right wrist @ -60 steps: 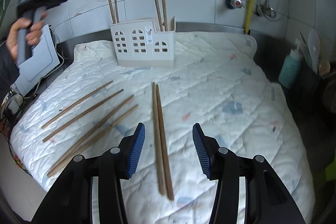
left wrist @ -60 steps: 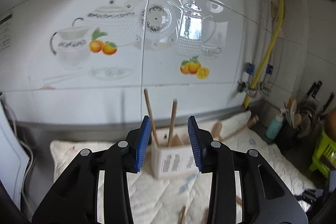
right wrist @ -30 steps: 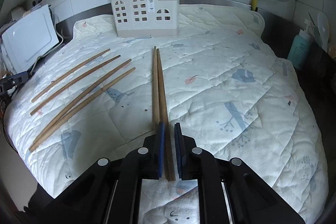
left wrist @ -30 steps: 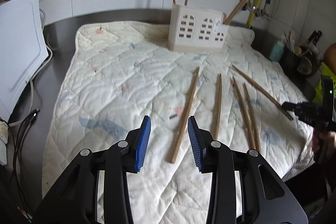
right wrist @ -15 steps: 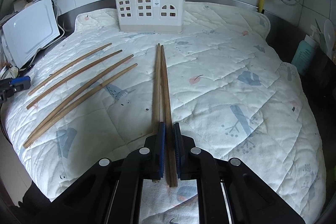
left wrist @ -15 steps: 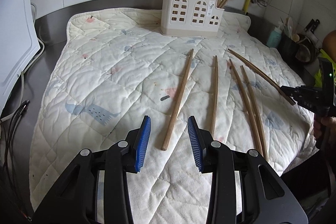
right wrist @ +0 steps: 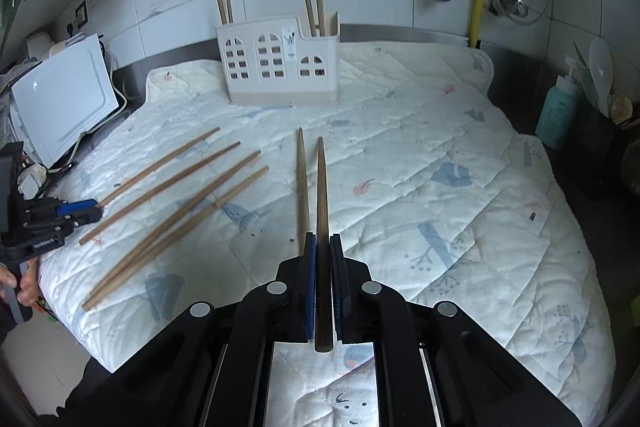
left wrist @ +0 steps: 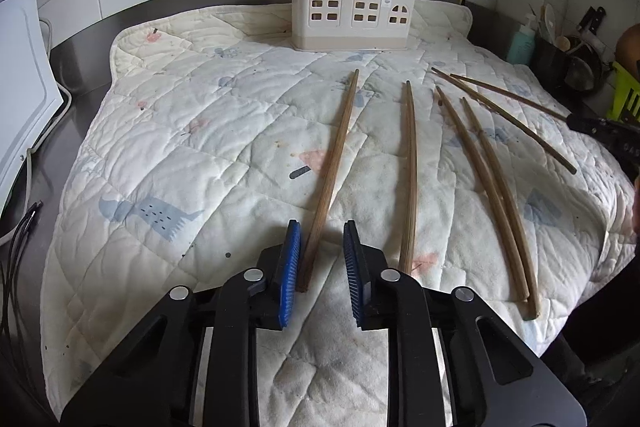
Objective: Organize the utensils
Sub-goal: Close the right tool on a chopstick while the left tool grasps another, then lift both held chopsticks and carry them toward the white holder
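The step in hand looks like the pick-up of loose chopsticks for the holder (right wrist: 280, 67), a cream plastic caddy with arched cut-out windows that stands at the far edge of the quilt (right wrist: 460, 187) and already has two sticks upright at each end. The right hand-held gripper (right wrist: 322, 259) is clamped on one stick (right wrist: 321, 187), its blue ribbed pads pressed to the wood near the thick butt end, the tapered tip pointing toward the holder; its mate (right wrist: 302, 179) lies just beside it on the quilt, outside the pads. The left hand-held gripper (left wrist: 318, 259) has its fingers apart and straddles the butt end of the leftmost stick (left wrist: 334, 171), which sits close against the left pad, not yet squeezed. Three other sticks (left wrist: 480, 179) lie fanned out to its right. The sticks are long, thin, round, brown wood, smooth and likely to roll; the quilt is soft, padded and stitched, so it should give under the pads. Next, the left one probably needs to close squarely, and the right one to lift, tip its stick upright and lower it into a compartment.
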